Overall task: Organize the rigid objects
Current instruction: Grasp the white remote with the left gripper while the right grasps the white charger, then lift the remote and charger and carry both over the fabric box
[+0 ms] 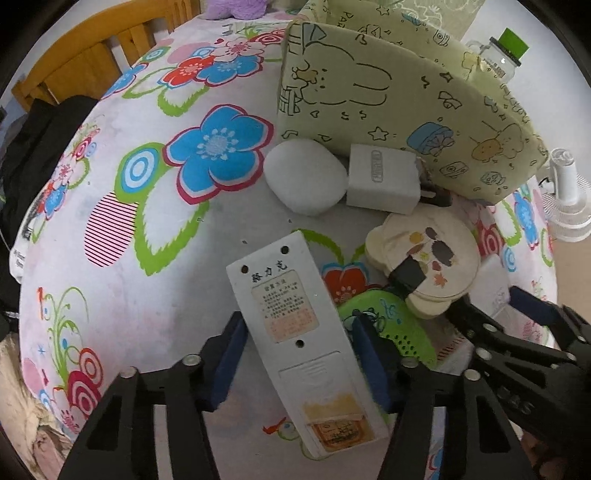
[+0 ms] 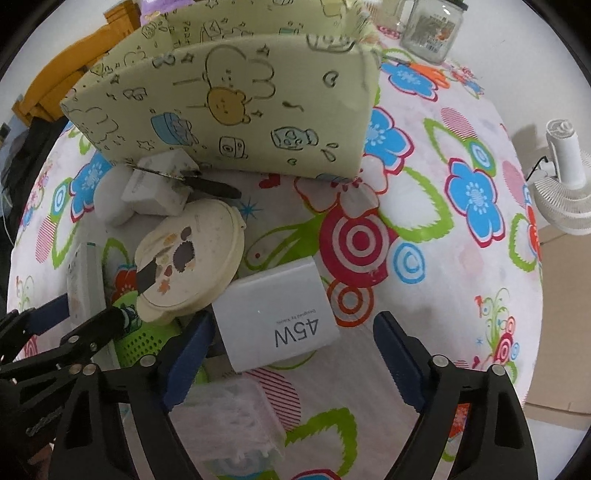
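Your left gripper [image 1: 299, 354] points steeply down at the flowered tablecloth [image 1: 147, 229], and its blue pads sit against both long edges of the white remote-style box [image 1: 295, 332], which lies face-down at the bottom centre of the left wrist view; the jaws are pinching it. Above it in that view, near the middle, a white oval case [image 1: 304, 177] touches a small white charger [image 1: 384, 179], both lying against the foot of the pale yellow fabric bin [image 1: 406, 110]. To the right of the remote-style box lies a cream bear-shaped lid [image 1: 424, 262], resting partly over a green perforated item [image 1: 388, 321].

Your right gripper [image 2: 291, 354] also points down, its jaws spread. The white 45W charger [image 2: 277, 317] lies between them in the lower centre of the right wrist view: the left pad is just beside or touching its edge, and the right pad stands clear of it. A clear plastic box [image 2: 232, 417] lies just below the charger, near the bottom of the frame. A glass jar [image 2: 430, 29] stands at the upper right, and a white fan [image 2: 565, 177] sits at the right edge, off the table.
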Demonstrator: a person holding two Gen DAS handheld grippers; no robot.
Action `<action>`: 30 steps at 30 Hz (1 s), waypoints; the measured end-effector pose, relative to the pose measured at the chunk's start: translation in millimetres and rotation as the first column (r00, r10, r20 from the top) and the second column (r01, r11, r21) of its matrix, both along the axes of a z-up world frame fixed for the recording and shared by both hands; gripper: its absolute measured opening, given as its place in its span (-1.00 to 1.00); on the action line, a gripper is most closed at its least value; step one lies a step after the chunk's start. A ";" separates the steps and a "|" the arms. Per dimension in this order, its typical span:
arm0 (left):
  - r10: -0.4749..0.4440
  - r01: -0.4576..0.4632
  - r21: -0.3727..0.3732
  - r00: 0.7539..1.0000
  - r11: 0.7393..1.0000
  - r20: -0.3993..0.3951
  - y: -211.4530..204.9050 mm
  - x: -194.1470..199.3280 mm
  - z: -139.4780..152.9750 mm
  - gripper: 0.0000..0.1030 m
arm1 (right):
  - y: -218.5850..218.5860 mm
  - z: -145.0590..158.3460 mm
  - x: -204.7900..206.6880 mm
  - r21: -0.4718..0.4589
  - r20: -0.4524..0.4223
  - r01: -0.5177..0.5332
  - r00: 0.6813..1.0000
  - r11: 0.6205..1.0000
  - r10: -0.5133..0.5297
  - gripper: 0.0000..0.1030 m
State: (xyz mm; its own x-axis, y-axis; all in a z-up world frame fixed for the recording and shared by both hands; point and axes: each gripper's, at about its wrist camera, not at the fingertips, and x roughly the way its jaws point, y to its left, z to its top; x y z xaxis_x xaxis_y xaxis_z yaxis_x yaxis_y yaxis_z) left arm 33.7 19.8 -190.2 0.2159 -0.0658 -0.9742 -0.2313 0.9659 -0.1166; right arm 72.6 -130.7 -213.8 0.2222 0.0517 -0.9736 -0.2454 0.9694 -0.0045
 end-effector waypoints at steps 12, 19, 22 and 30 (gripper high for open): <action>-0.102 0.102 0.044 0.995 0.994 0.003 -26.4 1.8 14.7 -0.05 | 9.8 -2.2 -1.7 0.014 -0.009 0.033 0.999 0.999 -0.033 0.30; -0.151 0.149 0.074 0.988 0.986 0.022 -31.7 19.6 25.6 -0.06 | -5.7 9.3 -6.8 0.034 0.013 0.104 0.994 0.994 -0.104 0.29; -0.172 0.169 0.079 0.985 0.982 0.032 -30.9 23.6 33.9 -0.06 | -13.7 22.1 -9.9 0.045 0.035 0.128 0.991 0.991 -0.130 0.29; -0.231 0.224 0.084 0.970 0.971 0.077 -36.5 18.6 64.2 -0.07 | -16.8 51.8 -11.5 0.089 0.088 0.158 0.982 0.983 -0.165 0.29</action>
